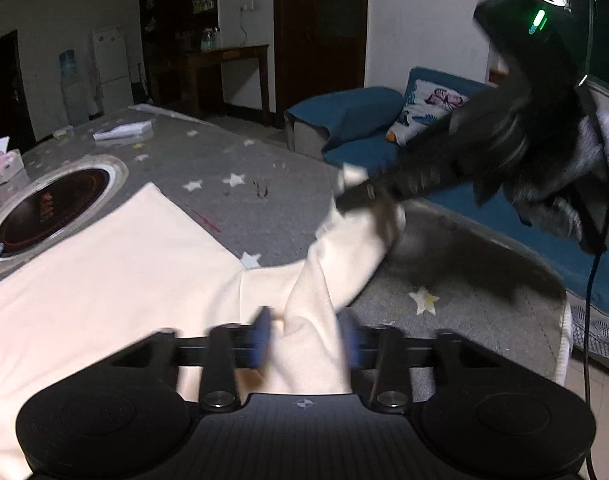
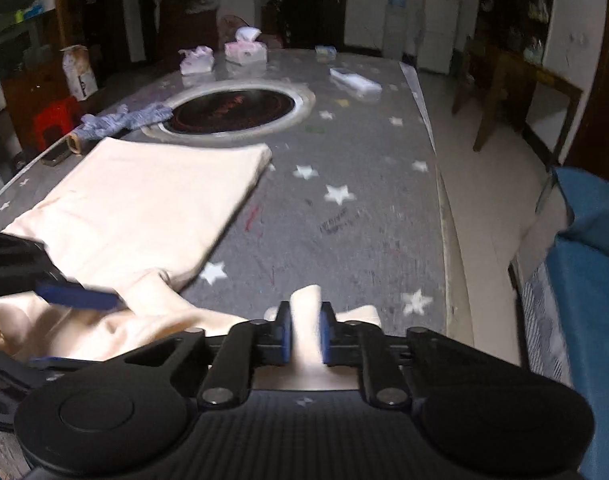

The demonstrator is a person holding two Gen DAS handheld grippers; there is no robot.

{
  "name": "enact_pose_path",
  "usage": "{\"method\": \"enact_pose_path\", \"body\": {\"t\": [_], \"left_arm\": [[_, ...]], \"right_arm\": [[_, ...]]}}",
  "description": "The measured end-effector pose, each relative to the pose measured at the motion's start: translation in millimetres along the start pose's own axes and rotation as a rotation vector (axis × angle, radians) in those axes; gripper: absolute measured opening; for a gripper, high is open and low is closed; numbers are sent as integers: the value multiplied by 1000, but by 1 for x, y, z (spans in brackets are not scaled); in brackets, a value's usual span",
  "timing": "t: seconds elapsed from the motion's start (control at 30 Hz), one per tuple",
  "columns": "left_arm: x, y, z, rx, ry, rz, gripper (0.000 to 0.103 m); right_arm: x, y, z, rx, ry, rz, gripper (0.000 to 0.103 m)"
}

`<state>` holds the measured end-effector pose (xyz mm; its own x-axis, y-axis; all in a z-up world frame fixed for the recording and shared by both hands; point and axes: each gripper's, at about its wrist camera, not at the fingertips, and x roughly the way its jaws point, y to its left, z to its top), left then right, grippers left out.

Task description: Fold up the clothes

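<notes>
A cream garment lies spread on the grey star-patterned table; it also shows in the right wrist view. My left gripper is shut on a bunched part of its sleeve near the body. My right gripper is shut on the sleeve end, lifted a little off the table. The right gripper also shows in the left wrist view, blurred, holding the sleeve end up and to the right. The left gripper's blue fingers show at the left of the right wrist view.
A round black inset cooktop sits mid-table. A blue patterned cloth lies beside it. Tissue packs and a white box lie at the far end. A blue sofa stands past the table's right edge.
</notes>
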<state>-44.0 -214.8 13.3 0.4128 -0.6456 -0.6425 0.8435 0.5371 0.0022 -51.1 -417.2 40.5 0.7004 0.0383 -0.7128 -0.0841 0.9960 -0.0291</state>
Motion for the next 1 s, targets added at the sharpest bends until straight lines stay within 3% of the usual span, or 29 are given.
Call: {"method": "enact_pose_path", "body": {"t": [0.07, 0.23, 0.27, 0.33, 0.43, 0.47, 0.5, 0.6, 0.7, 0.73, 0.77, 1.0], "left_arm": [[-2, -3, -2, 16, -11, -15, 13], [-8, -10, -5, 57, -39, -51, 11], [-9, -11, -6, 66, -39, -61, 11], [-8, -15, -9, 90, -24, -80, 11], [-6, -20, -13, 126, -3, -106, 13], [-5, -22, -15, 138, 4, -114, 19], [-4, -24, -16, 150, 11, -123, 20], [-5, -27, -17, 157, 17, -137, 21], [-20, -20, -17, 109, -11, -134, 27], [-25, -17, -17, 93, -21, -133, 35], [-31, -12, -18, 74, -29, -122, 40], [-62, 47, -31, -87, -17, 33, 40]], "right_arm": [[-12, 6, 6, -26, -80, -13, 8], [-55, 1, -4, 17, -330, -67, 8], [-60, -4, -11, 41, -344, -100, 9], [-61, -19, -29, 123, -304, -183, 18], [-59, -41, -53, 233, -212, -228, 19], [-58, -46, -59, 253, -186, -238, 19], [-58, -49, -62, 262, -171, -235, 19], [-53, -48, -61, 265, -155, -184, 40], [-35, -44, -55, 247, -116, -154, 39], [-26, -43, -52, 235, -88, -146, 39], [-18, -41, -51, 226, -64, -137, 39], [10, -37, -51, 209, -23, -133, 48]]}}
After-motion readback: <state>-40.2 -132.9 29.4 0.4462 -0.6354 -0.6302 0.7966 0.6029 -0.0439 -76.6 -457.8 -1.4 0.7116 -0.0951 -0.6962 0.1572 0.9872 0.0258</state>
